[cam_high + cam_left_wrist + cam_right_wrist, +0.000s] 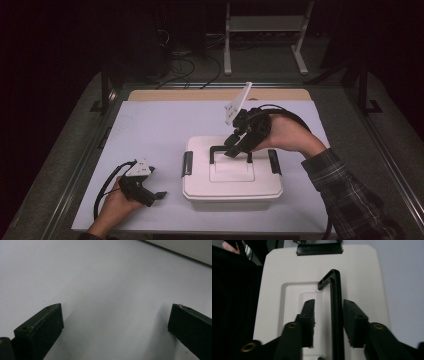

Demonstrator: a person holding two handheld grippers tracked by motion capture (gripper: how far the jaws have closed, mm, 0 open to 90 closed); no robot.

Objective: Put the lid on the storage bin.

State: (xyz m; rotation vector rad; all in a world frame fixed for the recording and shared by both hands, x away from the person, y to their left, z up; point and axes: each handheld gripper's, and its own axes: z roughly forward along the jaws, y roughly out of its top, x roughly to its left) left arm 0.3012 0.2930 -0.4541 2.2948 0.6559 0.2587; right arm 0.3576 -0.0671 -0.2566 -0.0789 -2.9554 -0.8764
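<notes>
So there's a white box (pixel 232 175) sitting mid-table on the pale mat (pixel 150 130), lid on, black latches at both ends. The right gripper (pixel 234 150) is down over the box's raised black handle (pixel 336 305), jaws either side of the bar with a gap left, not pinching yet. Looks like the grab step; next it needs to squeeze, then lift. The left gripper (pixel 159 195) rests left of the box, jaws wide apart.
</notes>
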